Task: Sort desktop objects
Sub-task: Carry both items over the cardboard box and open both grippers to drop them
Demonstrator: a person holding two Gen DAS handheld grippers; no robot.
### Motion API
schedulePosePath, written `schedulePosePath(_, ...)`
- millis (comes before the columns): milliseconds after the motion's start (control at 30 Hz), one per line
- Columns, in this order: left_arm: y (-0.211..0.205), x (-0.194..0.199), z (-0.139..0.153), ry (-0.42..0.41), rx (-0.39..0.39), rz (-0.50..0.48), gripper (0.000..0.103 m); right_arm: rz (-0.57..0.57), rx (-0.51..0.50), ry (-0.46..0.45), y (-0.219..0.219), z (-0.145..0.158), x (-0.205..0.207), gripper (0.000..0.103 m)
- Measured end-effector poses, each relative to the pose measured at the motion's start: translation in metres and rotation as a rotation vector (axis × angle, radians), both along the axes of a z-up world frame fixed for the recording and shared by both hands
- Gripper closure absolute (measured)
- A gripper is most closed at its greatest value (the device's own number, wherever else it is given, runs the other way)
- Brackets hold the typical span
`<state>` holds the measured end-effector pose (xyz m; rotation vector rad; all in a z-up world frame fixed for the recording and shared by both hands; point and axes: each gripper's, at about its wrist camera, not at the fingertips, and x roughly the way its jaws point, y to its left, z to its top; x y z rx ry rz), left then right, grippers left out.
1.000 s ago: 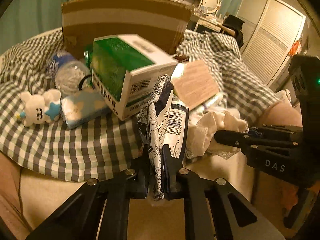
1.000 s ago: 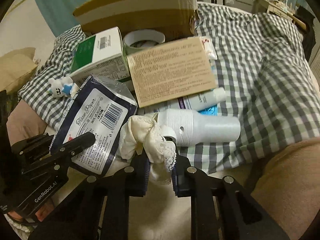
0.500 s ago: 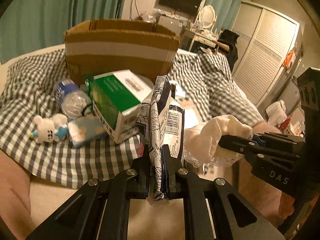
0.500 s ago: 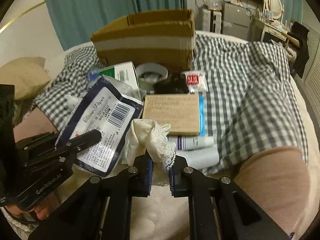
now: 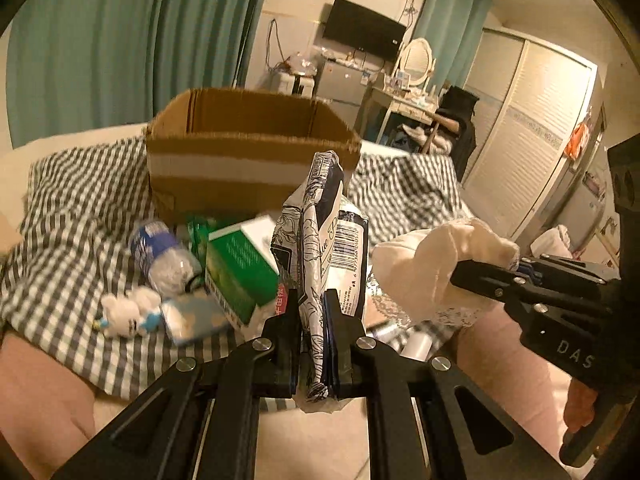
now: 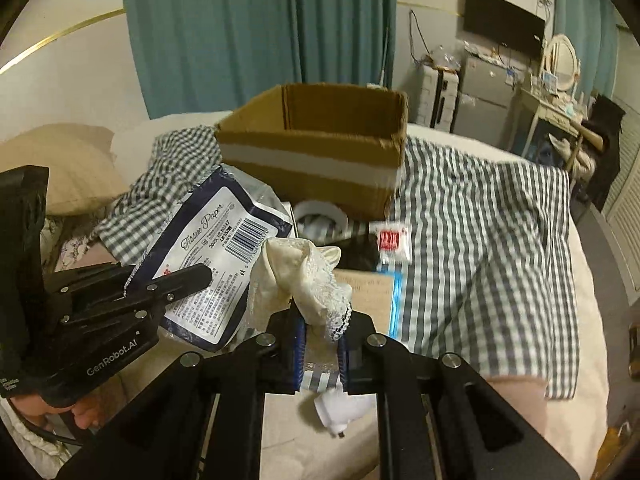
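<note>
- Left gripper [image 5: 316,344]: jaws pressed together on a tissue pack [image 5: 320,248], gripped at its lower edge; pack stands upright, held clear of the bed.
- Right gripper [image 6: 322,332]: jaws have just been closing and now pinch a cream lace cloth [image 6: 304,276]; cloth bunches up above the pads.
- In the right view the pack [image 6: 216,256] hangs just left of the cloth, the two nearly touching.
- Open cardboard box [image 5: 248,152] sits on a checked blanket [image 5: 80,208], beyond both held items.
- On the blanket in front of the box: green box [image 5: 236,268], bottle [image 5: 164,256] lying on its side, white plush toy [image 5: 128,312], small blue pack [image 5: 192,316].
- Right view also shows a tape roll [image 6: 320,216] beside the box, a red-and-white sachet [image 6: 392,240], and a brown card [image 6: 368,292] partly behind the cloth.
</note>
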<state>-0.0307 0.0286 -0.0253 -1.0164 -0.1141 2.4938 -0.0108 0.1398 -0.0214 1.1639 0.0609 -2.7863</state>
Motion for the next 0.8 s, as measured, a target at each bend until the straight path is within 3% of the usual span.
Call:
schedulePosePath(467,-0.008,-0.069,0.048,0.059,-0.015,0.026,0.092,0.049,0.004,0.09,-0.001,0.047,-0.06,0.091)
schedulePosePath(800,-0.005,-0.142,0.078,0.115,-0.023,0.034,0.092,0.046,-0.017,0.139,0.012,0.07,-0.131,0.091)
